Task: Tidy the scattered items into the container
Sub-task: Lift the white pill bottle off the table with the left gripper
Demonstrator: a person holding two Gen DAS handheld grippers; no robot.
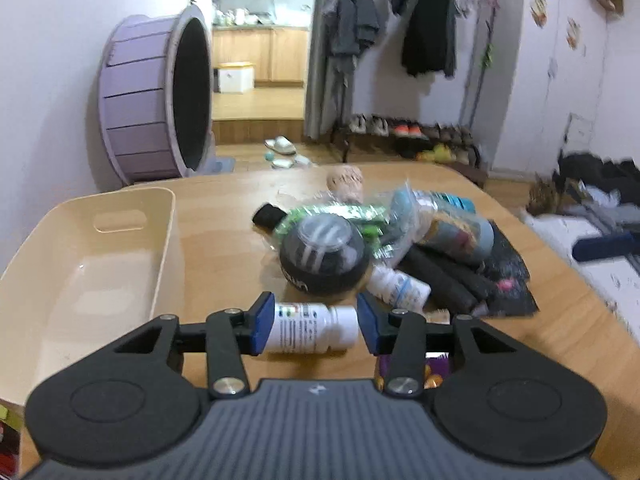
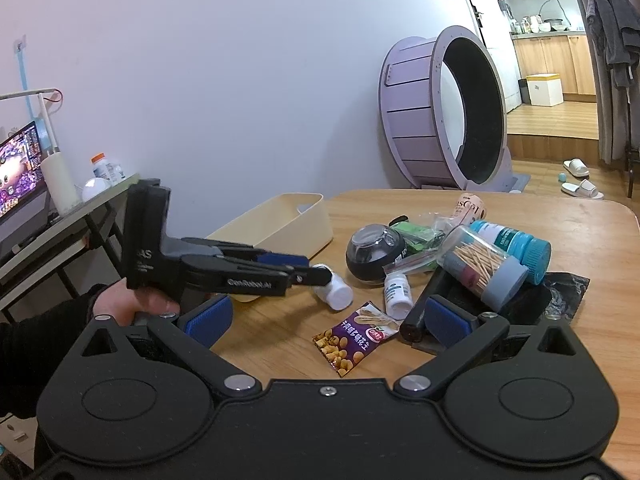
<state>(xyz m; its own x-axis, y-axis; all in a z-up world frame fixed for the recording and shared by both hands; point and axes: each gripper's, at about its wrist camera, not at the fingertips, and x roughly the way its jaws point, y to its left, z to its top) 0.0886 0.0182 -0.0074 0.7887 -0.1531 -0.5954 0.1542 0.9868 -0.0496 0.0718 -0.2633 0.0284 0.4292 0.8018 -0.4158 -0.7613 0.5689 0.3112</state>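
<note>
My left gripper [image 1: 316, 328] is shut on a white pill bottle [image 1: 312, 329], which lies sideways on the wooden table; it also shows in the right wrist view [image 2: 334, 287] with the left gripper [image 2: 316, 274] around it. The cream container [image 1: 92, 264] stands just left of it, empty, and also shows in the right wrist view [image 2: 280, 224]. My right gripper [image 2: 326, 320] is open and empty above a purple snack packet [image 2: 356, 340]. Behind lie a black round ball-shaped gadget [image 2: 374, 254], a second white bottle [image 2: 398, 294], a toothpick jar [image 2: 486, 270] and a blue-capped bottle [image 2: 516, 248].
A black cloth and black rolls [image 2: 556, 292] lie at the pile's right. A green packet [image 2: 416, 238] and a pink tube [image 2: 470, 206] sit behind. A purple cat wheel [image 2: 444, 116] stands past the table. A side desk with a monitor [image 2: 20, 160] is on the left.
</note>
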